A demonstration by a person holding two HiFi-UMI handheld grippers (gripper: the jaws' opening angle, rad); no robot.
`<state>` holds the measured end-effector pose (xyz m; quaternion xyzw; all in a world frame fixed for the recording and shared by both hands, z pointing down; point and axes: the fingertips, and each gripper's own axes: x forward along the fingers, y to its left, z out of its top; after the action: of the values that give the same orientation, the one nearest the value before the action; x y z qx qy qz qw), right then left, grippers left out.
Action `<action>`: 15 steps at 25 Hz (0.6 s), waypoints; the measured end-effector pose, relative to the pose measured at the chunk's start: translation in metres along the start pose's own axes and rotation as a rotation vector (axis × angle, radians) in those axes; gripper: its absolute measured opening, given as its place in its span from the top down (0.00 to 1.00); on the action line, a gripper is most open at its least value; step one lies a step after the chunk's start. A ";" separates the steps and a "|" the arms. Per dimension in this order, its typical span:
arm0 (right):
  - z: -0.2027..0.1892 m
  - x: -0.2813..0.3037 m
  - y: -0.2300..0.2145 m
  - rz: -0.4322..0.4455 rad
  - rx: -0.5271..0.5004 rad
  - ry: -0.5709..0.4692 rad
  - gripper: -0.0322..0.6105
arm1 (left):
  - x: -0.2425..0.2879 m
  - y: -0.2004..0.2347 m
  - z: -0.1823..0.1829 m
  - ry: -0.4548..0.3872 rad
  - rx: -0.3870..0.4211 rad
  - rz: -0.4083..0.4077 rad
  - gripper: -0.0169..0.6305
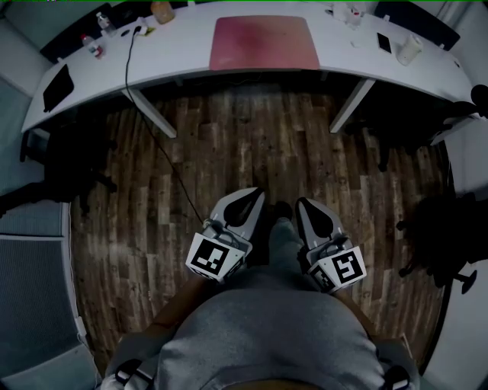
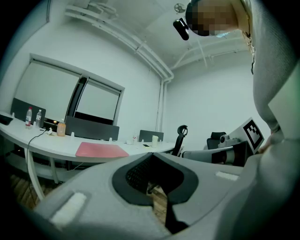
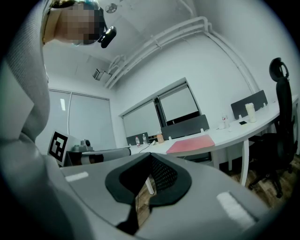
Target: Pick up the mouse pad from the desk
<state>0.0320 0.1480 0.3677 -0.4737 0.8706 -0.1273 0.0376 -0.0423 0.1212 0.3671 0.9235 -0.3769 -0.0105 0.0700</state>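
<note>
Head view showed the mouse pad (image 1: 264,43) lying flat on the surface (image 1: 183,47), well apart from the left gripper (image 1: 244,206) and right gripper (image 1: 313,212), both closed and empty, so reaching its near edge first seemed wise.

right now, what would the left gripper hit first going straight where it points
Nothing close: the left gripper has open air ahead, then probably the desk edge by the mouse pad; height unclear.

Small items (image 1: 347,13) on desk (image 1: 183,46) too tiny to identify
</note>
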 end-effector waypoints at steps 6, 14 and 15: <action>0.030 0.060 -0.049 0.057 -0.009 -0.007 0.95 | 0.064 0.046 0.014 -0.024 0.008 0.047 0.97; 0.062 0.124 -0.122 0.101 -0.018 0.020 0.95 | 0.147 0.091 0.037 -0.035 -0.006 0.101 0.97; 0.065 0.131 -0.129 0.108 -0.020 0.023 0.95 | 0.155 0.098 0.039 -0.038 -0.005 0.112 0.97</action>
<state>0.0775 -0.0407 0.3454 -0.4247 0.8966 -0.1219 0.0298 -0.0023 -0.0604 0.3470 0.9004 -0.4294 -0.0250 0.0655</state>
